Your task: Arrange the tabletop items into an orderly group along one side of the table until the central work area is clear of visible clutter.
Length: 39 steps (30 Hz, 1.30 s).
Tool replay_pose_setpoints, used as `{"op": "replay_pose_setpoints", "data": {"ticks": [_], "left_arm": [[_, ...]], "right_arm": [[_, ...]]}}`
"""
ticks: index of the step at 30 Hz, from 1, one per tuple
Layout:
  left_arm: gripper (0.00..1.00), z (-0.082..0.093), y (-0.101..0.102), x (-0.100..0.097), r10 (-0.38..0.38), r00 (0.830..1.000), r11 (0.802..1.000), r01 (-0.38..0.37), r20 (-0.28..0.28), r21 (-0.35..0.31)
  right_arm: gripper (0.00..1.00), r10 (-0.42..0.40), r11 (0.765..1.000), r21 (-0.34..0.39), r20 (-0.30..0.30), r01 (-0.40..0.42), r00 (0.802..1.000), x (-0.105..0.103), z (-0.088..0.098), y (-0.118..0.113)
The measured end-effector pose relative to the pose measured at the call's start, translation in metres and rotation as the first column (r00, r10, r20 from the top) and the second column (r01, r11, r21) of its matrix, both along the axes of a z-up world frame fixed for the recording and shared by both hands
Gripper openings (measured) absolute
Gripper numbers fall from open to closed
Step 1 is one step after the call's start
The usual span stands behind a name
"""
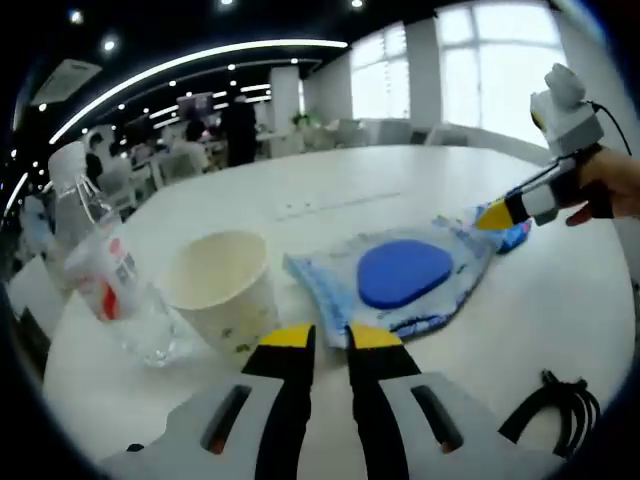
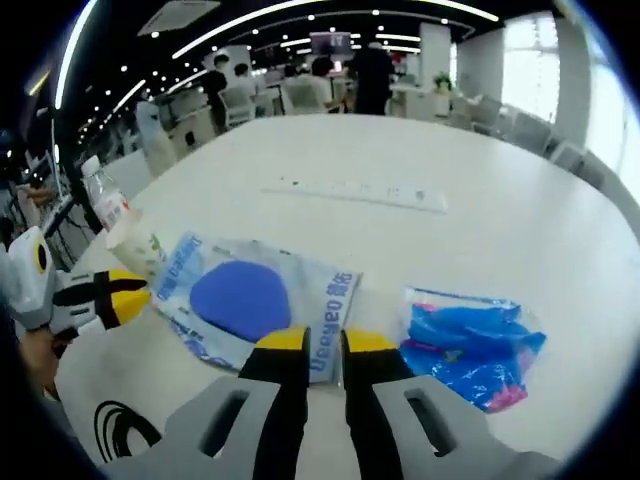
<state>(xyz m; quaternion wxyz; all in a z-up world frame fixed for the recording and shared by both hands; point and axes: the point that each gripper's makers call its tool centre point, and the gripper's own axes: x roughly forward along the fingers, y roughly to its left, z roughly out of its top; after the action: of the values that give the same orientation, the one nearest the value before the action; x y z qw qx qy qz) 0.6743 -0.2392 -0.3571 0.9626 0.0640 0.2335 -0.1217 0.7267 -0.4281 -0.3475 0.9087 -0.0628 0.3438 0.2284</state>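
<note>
On the white table, near its middle, lies a flat clear packet with pale blue print and a round dark-blue pad inside. In the left gripper view it sits just ahead of the left gripper, whose yellow-tipped jaws stand close together with a narrow gap and nothing between them. Just left of the packet stands a paper cup, upright and open-mouthed, and beside that a clear plastic water bottle with a red-and-white label, leaning in this view. A coiled black cable lies at the near right.

At the packet's far right edge, the right gripper reaches in, held by a hand; a smaller bag of bright blue material lies by its tips. In the right gripper view, that gripper's jaws are nearly closed and empty, the packet before them and the blue bag to their right. A long white power strip lies farther back. People stand among desks beyond.
</note>
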Motion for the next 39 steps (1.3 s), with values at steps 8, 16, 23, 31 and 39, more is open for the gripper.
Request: {"op": "replay_pose_setpoints", "data": {"ticks": [8,16,23,31,39], "left_arm": [[0.30,0.019,0.006,-0.018,-0.017,1.000,1.000,0.017,-0.023,-0.020],[0.47,0.048,0.009,-0.034,-0.026,1.000,0.999,0.026,0.017,-0.033],[0.60,0.061,0.007,-0.050,-0.042,0.999,0.998,0.043,0.024,-0.054],[0.85,0.081,0.008,-0.071,-0.063,0.996,0.996,0.066,0.064,-0.058],[0.99,0.099,0.013,-0.094,-0.104,0.991,0.993,0.107,0.084,-0.039]], "right_arm": [[0.46,0.118,0.992,0.041,0.015,-0.118,0.993,-0.032,0.024,0.023],[0.67,0.265,0.962,0.076,-0.001,-0.264,0.964,-0.078,0.035,0.051],[0.81,0.312,0.945,0.116,-0.031,-0.307,0.949,-0.114,0.035,0.069],[0.82,0.354,0.933,0.099,-0.082,-0.346,0.932,-0.146,0.016,0.077],[0.79,0.336,0.942,0.060,-0.169,-0.331,0.926,-0.169,-0.013,0.072]]}}
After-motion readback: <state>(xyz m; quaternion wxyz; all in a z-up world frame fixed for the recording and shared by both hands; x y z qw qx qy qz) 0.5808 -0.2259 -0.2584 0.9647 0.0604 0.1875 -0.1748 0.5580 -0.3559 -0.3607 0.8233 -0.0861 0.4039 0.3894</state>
